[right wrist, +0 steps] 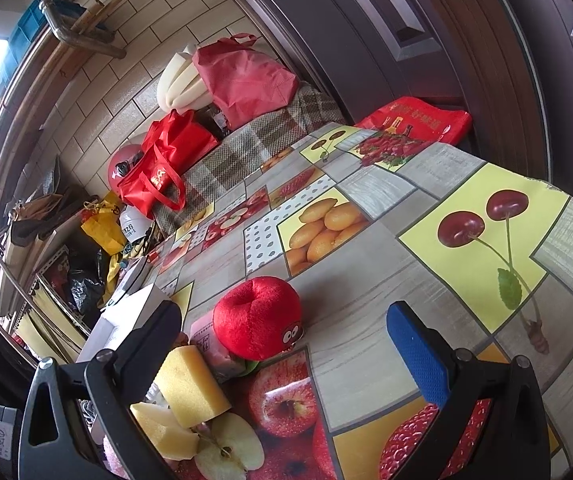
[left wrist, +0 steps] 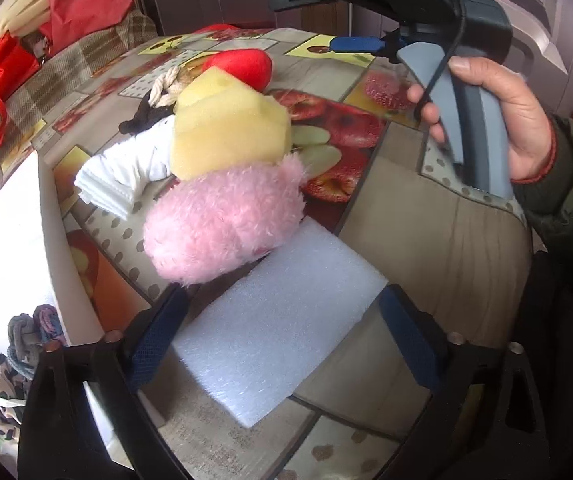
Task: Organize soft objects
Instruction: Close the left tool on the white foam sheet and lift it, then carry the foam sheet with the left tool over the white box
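A white foam sheet (left wrist: 278, 320) lies flat on the fruit-print table (left wrist: 426, 232), between the fingers of my left gripper (left wrist: 282, 340). The pads stand at two of its corners without squeezing it, so the gripper is open. Just beyond are a pink plush (left wrist: 226, 224), a yellow sponge (left wrist: 230, 132), a folded white cloth (left wrist: 114, 180) and a red apple plush (left wrist: 242, 66). My right gripper (right wrist: 286, 344) is open and empty, with the red apple plush (right wrist: 256, 316) a little ahead of it and the yellow sponge (right wrist: 190, 388) by its left finger. A hand (left wrist: 506, 112) holds the right gripper (left wrist: 314, 20) above the table's far side.
A rope and a black item (left wrist: 142, 116) lie behind the sponge. Red bags (right wrist: 158, 168) and a pink-red bag (right wrist: 242, 76) sit on a plaid-covered surface (right wrist: 246, 148) past the table's end. The table's left edge drops to the floor, where clothes (left wrist: 30, 336) lie.
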Action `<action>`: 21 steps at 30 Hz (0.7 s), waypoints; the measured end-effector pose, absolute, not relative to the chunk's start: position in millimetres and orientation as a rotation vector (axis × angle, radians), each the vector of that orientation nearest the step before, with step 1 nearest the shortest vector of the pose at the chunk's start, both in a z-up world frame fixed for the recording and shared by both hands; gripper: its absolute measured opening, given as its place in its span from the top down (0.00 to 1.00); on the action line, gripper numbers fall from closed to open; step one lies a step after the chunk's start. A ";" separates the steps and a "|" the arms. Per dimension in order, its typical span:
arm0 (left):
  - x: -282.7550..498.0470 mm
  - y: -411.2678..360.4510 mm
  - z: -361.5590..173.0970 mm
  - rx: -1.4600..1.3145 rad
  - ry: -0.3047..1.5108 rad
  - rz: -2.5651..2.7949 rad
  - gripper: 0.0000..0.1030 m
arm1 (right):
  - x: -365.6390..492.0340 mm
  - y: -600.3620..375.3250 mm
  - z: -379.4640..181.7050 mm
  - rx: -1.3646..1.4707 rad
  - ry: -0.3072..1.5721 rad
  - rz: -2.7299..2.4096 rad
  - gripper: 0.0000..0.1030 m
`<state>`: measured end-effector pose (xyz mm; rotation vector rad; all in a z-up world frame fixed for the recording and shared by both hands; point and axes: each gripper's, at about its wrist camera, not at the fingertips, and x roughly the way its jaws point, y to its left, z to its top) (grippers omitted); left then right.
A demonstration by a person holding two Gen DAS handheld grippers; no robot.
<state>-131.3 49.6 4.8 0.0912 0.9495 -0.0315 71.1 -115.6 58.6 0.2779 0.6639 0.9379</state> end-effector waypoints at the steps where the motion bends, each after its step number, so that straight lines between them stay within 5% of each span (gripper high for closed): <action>1: -134.4 48.4 5.9 0.097 0.942 -0.036 0.20 | 70.3 -117.4 59.8 0.284 0.650 0.939 0.00; 6: -159.5 45.1 16.8 0.132 0.824 0.033 0.27 | 52.6 -129.2 78.7 0.301 0.491 1.024 0.00; 11: -199.7 56.9 39.0 0.060 0.662 0.064 0.28 | -1.3 -120.1 103.3 -0.011 0.292 1.213 0.00; 21: -266.9 121.0 65.6 -0.106 0.350 0.370 0.28 | -96.5 -63.4 78.1 -0.455 0.444 1.648 0.06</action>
